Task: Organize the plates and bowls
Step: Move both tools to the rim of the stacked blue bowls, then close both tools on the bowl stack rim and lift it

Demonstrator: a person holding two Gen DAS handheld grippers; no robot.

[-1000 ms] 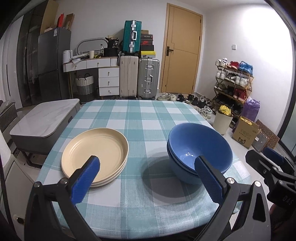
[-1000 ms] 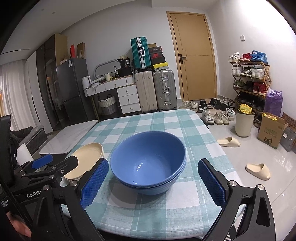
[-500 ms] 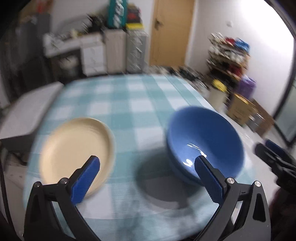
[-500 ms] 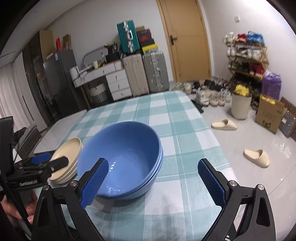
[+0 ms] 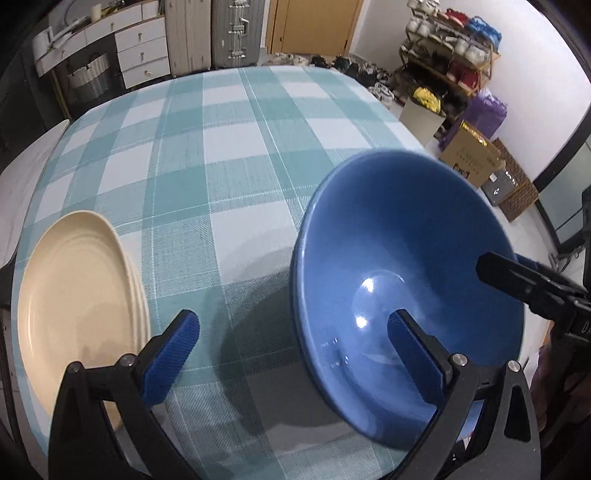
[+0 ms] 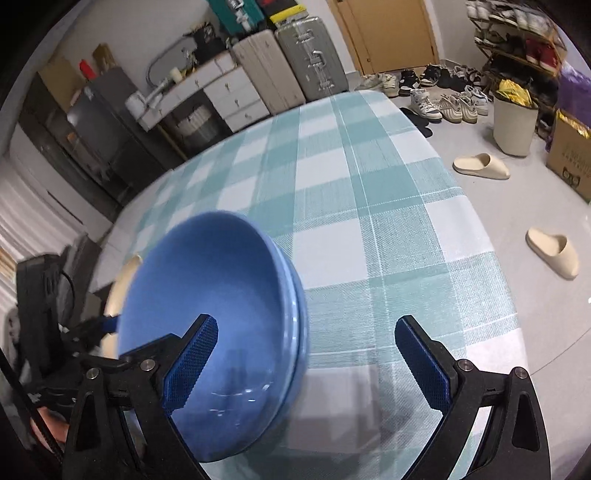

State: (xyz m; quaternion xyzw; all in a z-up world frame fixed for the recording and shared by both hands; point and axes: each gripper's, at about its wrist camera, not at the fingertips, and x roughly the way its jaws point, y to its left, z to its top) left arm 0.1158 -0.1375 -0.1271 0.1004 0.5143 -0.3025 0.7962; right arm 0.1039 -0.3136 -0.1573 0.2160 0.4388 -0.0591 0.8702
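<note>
A stack of blue bowls [image 5: 402,258] sits near the front right of the checked table [image 5: 229,147]; it also shows in the right wrist view [image 6: 218,295]. A stack of cream plates [image 5: 74,302] lies at the front left, and only a sliver shows in the right wrist view [image 6: 122,284]. My left gripper [image 5: 291,354] is open, its right finger over the near inside of the top bowl, its left finger by the plates' edge. My right gripper [image 6: 304,365] is open, straddling the bowls' right rim, left finger inside. Nothing is held.
Beyond the table stand suitcases [image 5: 207,33], a white drawer unit [image 5: 144,55], a shoe rack [image 5: 454,51], a bin [image 5: 421,114] and a cardboard box [image 5: 469,158]. Slippers [image 6: 554,251] lie on the floor to the right. The table's front edge is close under both grippers.
Both grippers have moved forward and down towards the bowls, which now fill much more of each view. Both stay open. The bowls and plates have not moved.
</note>
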